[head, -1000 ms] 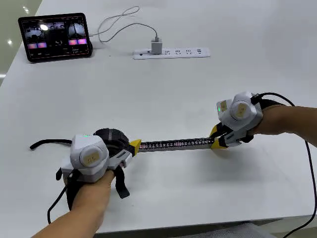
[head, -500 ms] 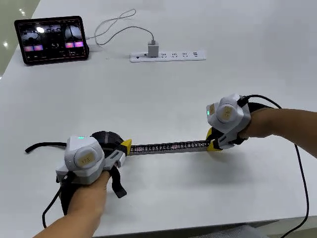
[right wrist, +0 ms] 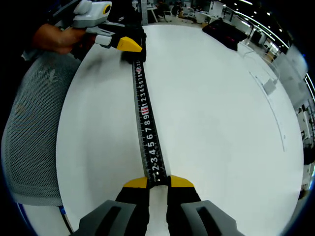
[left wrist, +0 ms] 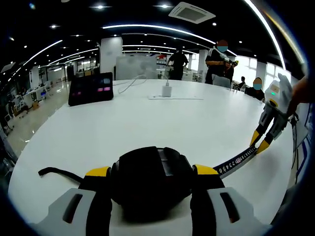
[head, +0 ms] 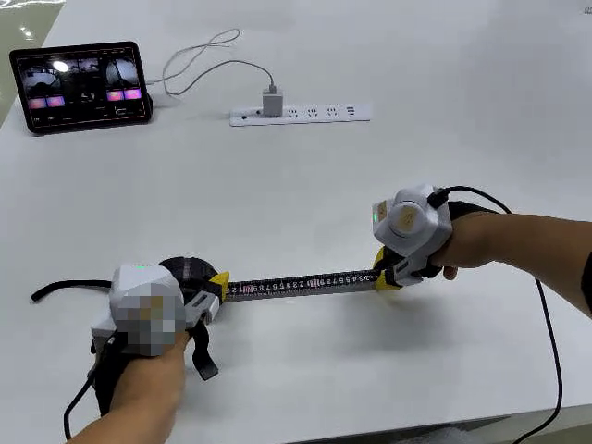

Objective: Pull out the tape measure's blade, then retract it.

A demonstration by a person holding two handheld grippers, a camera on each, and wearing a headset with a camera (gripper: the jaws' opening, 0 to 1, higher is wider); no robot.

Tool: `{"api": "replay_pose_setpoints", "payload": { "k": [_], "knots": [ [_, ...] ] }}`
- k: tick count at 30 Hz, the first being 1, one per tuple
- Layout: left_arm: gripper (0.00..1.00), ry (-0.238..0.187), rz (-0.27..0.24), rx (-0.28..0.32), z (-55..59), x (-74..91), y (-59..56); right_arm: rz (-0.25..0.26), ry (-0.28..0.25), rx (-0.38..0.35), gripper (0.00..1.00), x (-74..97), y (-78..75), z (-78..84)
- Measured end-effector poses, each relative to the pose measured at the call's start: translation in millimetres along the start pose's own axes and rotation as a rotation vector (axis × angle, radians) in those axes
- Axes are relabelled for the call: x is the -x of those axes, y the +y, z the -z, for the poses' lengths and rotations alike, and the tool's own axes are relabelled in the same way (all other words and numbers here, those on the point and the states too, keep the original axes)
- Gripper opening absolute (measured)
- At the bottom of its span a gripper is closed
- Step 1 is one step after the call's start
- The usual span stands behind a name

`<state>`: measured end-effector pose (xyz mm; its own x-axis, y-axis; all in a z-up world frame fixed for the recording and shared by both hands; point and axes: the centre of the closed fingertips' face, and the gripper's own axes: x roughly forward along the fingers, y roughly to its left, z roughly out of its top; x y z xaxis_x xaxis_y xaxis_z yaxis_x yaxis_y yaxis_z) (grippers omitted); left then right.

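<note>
Right gripper view: right hand-held gripper (right wrist: 153, 182) pinches the black numbered blade (right wrist: 143, 113) at its end. Left hand-held gripper (left wrist: 151, 170) clamps the black round case (left wrist: 150, 189); guide the blade straight and low.

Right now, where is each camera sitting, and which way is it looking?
Head view: on the person's head, looking forward and down at the table; both forearms show, left tongs gripping the tape measure case, right tongs pinching the blade.
Left gripper view: on the left tongs, looking across the table towards the tablet; its own jaws hug that case.
Right gripper view: on the right tongs, looking back along the blade; its own jaws show at the bottom.
Shared: both gripper views see the blade and the other tongs.
</note>
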<state>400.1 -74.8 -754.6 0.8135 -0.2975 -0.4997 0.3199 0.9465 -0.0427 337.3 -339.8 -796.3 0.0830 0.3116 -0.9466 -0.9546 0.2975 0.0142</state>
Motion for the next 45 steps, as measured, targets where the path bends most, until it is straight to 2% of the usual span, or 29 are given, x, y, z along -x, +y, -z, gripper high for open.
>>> {"api": "replay_pose_setpoints", "payload": {
  "k": [7, 10, 19, 25, 37, 45],
  "knots": [
    [0.60, 0.014, -0.001, -0.001, 1.0, -0.8, 0.2, -0.008, 0.014, 0.005, 0.08, -0.5, -0.1, -1.3],
    [0.60, 0.019, 0.000, -0.002, 1.4, -0.5, 0.0, -0.013, 0.004, -0.013, 0.08, -0.7, -1.1, -1.5],
    [0.61, 0.023, 0.000, -0.003, 1.7, 0.5, -0.6, -0.007, 0.034, -0.032, 0.09, -0.4, 0.5, -3.9],
    [0.61, 0.035, 0.005, 0.003, 2.0, -0.4, -0.5, -0.003, 0.031, -0.060, 0.08, -0.6, 0.1, -4.8],
    [0.61, 0.058, 0.013, 0.006, 2.6, -1.5, -0.6, -0.004, 0.057, -0.049, 0.09, -1.9, 2.1, -8.4],
    [0.61, 0.069, 0.009, -0.007, 3.6, -2.1, -0.5, -0.011, 0.062, -0.008, 0.09, -2.7, 2.8, -10.7]
  ]
}}
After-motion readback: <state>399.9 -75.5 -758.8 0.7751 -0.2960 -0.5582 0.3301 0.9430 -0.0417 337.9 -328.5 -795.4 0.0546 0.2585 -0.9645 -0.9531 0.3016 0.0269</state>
